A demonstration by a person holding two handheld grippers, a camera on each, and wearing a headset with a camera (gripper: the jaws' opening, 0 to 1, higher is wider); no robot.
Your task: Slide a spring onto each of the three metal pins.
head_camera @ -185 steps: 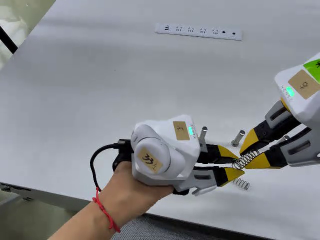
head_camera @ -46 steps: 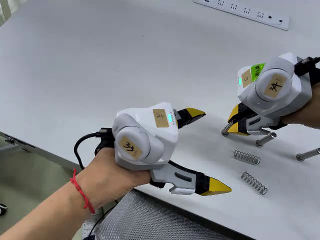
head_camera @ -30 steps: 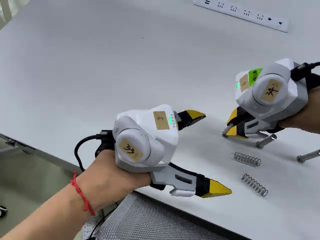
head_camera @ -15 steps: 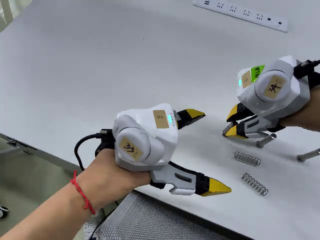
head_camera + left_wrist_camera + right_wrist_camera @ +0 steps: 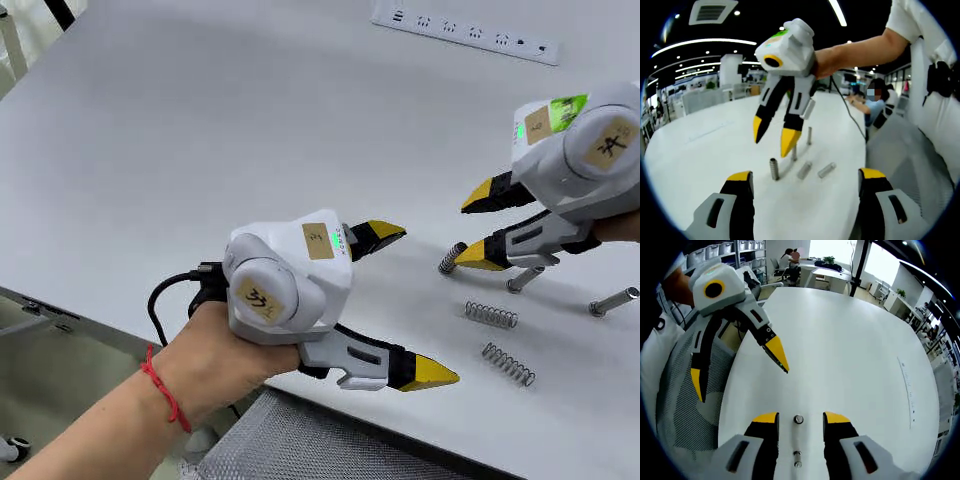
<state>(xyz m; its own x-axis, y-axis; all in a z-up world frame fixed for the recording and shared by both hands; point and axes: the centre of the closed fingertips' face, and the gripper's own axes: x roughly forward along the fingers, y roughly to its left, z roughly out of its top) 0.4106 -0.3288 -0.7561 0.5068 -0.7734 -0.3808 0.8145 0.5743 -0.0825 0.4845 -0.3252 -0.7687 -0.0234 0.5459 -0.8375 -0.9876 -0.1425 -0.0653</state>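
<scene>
A metal pin with a spring on it stands on the white table. My right gripper hangs open just above it, and from above the pin's top sits between the open right gripper. Two bare pins stand further right. Two loose springs lie in front of them. My left gripper is wide open at the near table edge, holding nothing. In the left gripper view, the left gripper faces the sprung pin and the right gripper.
A white power strip lies at the far side of the table. The table's near edge runs just under my left hand, with a grey mesh surface below it. A person sits at a far desk.
The right gripper, earlier shut low around the sprung pin, has opened and lifted up and to the right, leaving the pin standing with its spring. The left gripper has stayed open and still.
</scene>
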